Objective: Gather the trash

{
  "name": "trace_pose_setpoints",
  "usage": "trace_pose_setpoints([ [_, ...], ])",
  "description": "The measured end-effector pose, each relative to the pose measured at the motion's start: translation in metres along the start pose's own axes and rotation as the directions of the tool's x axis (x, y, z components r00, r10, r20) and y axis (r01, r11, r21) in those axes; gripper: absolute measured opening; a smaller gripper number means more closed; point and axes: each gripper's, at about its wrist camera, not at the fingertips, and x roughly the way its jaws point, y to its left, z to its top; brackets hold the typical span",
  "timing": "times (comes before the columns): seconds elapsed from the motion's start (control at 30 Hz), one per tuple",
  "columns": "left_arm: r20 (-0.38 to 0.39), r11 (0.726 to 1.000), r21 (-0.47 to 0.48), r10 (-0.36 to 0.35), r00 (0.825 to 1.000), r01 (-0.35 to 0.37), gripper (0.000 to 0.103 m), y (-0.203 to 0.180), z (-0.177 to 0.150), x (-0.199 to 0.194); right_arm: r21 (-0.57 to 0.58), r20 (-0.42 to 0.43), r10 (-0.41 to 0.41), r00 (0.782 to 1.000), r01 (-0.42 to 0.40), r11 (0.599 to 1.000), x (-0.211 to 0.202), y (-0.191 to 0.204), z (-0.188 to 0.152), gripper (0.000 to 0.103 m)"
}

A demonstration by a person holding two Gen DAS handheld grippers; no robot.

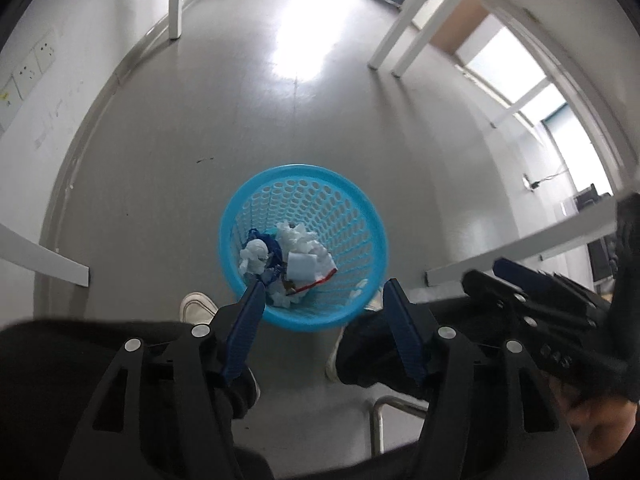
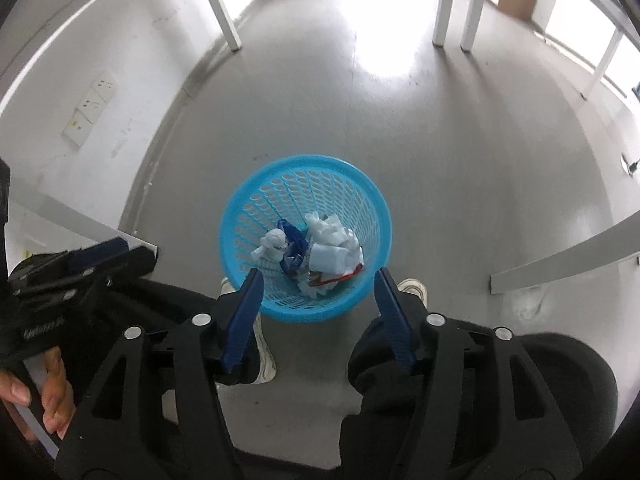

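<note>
I have both grippers pointed down at the floor [image 1: 320,128], and each wrist view puts the blue basket [image 1: 348,196] in the middle of the frame, standing upright on the grey surface.

The left gripper [image 1: 323,287] has its blue fingers [image 1: 246,332] spread apart with nothing between them; through the gap I see only the near rim of the basket. The right gripper [image 2: 318,274] is the same: fingers [image 2: 390,312] parted, empty, framing the basket's lower edge.

The trash [image 1: 292,264] lies at the bottom of the basket: crumpled white tissue [image 2: 332,232] toward the upper right of the pile, a smaller white wad [image 2: 274,244] at its left, a dark blue wrapper [image 2: 294,250] between them, and a scrap with a red edge [image 2: 344,276] at the lower right.

In the left wrist view the other gripper shows at the right edge of the frame; in the right wrist view the left one sits at the left edge, with a hand [image 2: 52,396] gripping its handle at the lower left. Dark trouser legs and white shoes [image 1: 196,308] fill the bottom of both frames, just below the basket. White furniture legs [image 2: 444,4] stand along the top of the frame, and wall sockets [image 2: 90,106] sit at the left.
</note>
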Motion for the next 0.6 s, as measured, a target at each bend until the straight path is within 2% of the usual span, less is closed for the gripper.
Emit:
trace_pose_setpoints([
  [0.2,0.059,0.999,0.040,0.000,0.998,-0.003,0.067,-0.012,-0.022,-0.043,-0.047,0.040,-0.011,0.999,0.013,0.999,-0.029,0.013,-0.018,0.062],
  [0.33,0.073,0.998,0.064,0.016,0.997,-0.021,0.071,-0.022,-0.030,-0.065,-0.074,0.077,0.006,0.997,-0.001,0.997,-0.055,0.020,-0.033,0.071],
  [0.4,0.084,0.996,0.086,0.010,0.996,-0.018,0.082,-0.028,-0.037,-0.079,-0.076,0.084,0.019,0.996,-0.013,0.997,-0.067,0.021,-0.044,0.076],
  [0.47,0.100,0.994,0.103,0.011,0.995,-0.021,0.085,-0.032,-0.046,-0.091,-0.067,0.094,0.037,0.995,-0.031,0.997,-0.081,0.021,-0.054,0.082],
  [0.5,0.117,0.994,0.106,0.010,0.993,-0.022,0.092,-0.033,-0.050,-0.096,-0.067,0.102,0.050,0.994,-0.043,0.997,-0.088,0.021,-0.060,0.084],
  [0.53,0.136,0.994,0.108,0.016,0.991,-0.031,0.095,-0.033,-0.054,-0.101,-0.071,0.112,0.056,0.992,-0.048,0.996,-0.094,0.022,-0.065,0.089],
  [0.6,0.166,0.991,0.117,0.038,0.985,-0.058,0.097,-0.032,-0.063,-0.106,-0.073,0.133,0.061,0.989,-0.051,0.996,-0.104,0.020,-0.073,0.093],
])
